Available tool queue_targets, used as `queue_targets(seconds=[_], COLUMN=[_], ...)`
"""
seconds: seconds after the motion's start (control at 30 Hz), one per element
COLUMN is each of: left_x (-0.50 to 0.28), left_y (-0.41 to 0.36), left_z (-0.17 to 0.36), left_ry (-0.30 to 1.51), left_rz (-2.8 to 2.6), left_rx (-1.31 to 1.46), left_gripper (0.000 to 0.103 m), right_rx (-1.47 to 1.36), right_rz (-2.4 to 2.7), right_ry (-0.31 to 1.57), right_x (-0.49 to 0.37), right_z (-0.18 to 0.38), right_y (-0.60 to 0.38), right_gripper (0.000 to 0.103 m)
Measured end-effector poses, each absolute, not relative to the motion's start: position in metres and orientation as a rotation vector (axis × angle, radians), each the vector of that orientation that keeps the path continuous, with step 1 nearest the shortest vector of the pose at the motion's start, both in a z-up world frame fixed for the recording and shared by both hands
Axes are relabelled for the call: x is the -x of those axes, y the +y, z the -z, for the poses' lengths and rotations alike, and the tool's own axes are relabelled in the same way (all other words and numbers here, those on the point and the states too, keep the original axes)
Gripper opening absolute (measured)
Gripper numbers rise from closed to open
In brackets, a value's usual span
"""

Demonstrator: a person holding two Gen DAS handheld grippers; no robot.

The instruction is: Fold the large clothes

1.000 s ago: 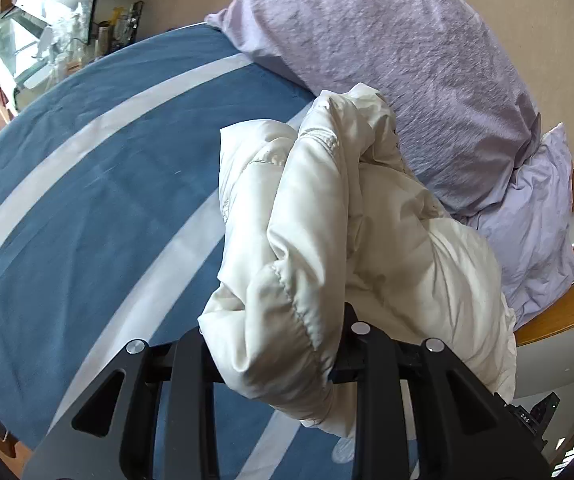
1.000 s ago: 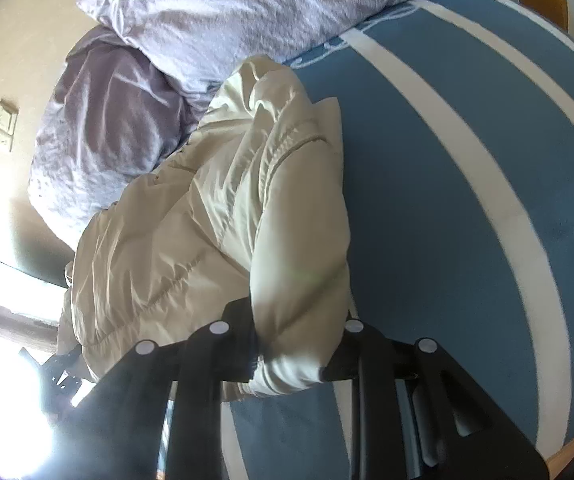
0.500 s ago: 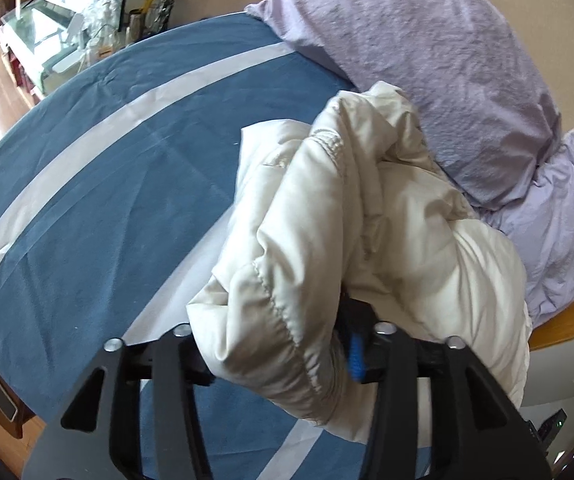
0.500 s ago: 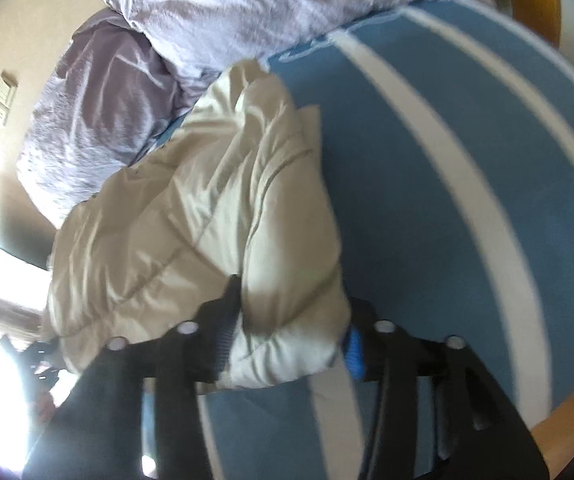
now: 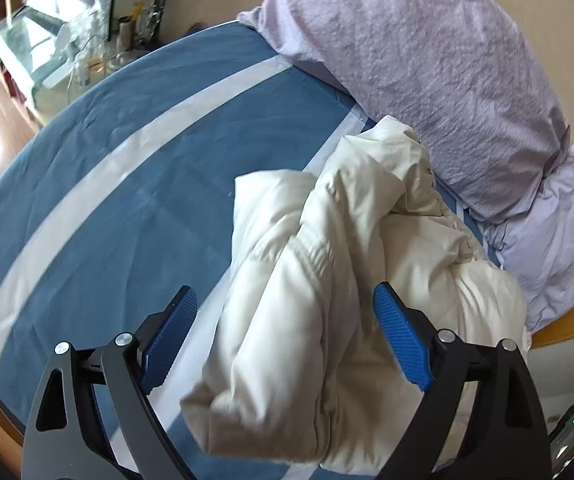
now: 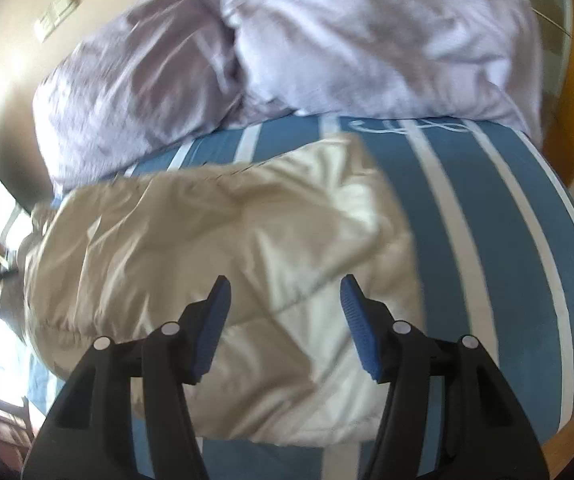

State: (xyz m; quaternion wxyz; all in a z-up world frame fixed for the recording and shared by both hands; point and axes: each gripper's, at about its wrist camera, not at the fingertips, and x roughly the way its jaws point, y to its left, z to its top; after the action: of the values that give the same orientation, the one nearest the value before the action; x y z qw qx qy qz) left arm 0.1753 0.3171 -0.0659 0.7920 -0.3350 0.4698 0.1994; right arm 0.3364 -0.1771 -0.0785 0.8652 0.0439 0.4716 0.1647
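Observation:
A cream puffer jacket (image 5: 339, 280) lies bunched on the blue bed cover with white stripes (image 5: 127, 184). My left gripper (image 5: 285, 340) is open, its blue pads (image 5: 401, 340) standing apart on either side of the jacket's near end without gripping it. In the right wrist view the jacket (image 6: 215, 248) lies spread flatter on the bed (image 6: 487, 232). My right gripper (image 6: 283, 324) is open and empty just above the jacket's near part.
Two lilac pillows (image 5: 427, 64) (image 6: 367, 36) lie at the head of the bed, just beyond the jacket. A wooden bed frame (image 5: 567, 320) runs along the right. A cluttered side table (image 5: 87, 52) stands beyond the far left of the bed.
Both grippers have opened and let go of the jacket. The jacket has dropped onto the bed. The right gripper has swung round to face the pillows.

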Motion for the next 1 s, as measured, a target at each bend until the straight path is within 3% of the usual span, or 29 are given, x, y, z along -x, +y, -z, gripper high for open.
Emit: queue_targets(seconds=[0.5, 0.77, 0.87, 1.0], left_x=[-0.199, -0.195, -0.192, -0.191], left_y=[0.322, 0.308, 0.304, 0.293], left_z=[0.091, 0.081, 0.070, 0.047], left_ry=[1.100, 1.021, 0.976, 0.900], left_rz=[-0.398, -0.366, -0.347, -0.295], left_rx=[0.711, 0.765, 0.792, 0.800], left_gripper=[0.090, 0.040, 0.030, 0.026], right_rx=[0.064, 0.064, 0.056, 0.048], right_rz=[-0.343, -0.340, -0.345, -0.346], right_ry=[1.072, 1.066, 1.065, 1.066], right_x=[-0.346, -0.347, -0.347, -0.348], right_z=[0.114, 0.119, 0.119, 0.120], right_y=[-0.140, -0.138, -0.139, -0.141], right_gripper=[0.068, 0.071, 0.071, 0.071])
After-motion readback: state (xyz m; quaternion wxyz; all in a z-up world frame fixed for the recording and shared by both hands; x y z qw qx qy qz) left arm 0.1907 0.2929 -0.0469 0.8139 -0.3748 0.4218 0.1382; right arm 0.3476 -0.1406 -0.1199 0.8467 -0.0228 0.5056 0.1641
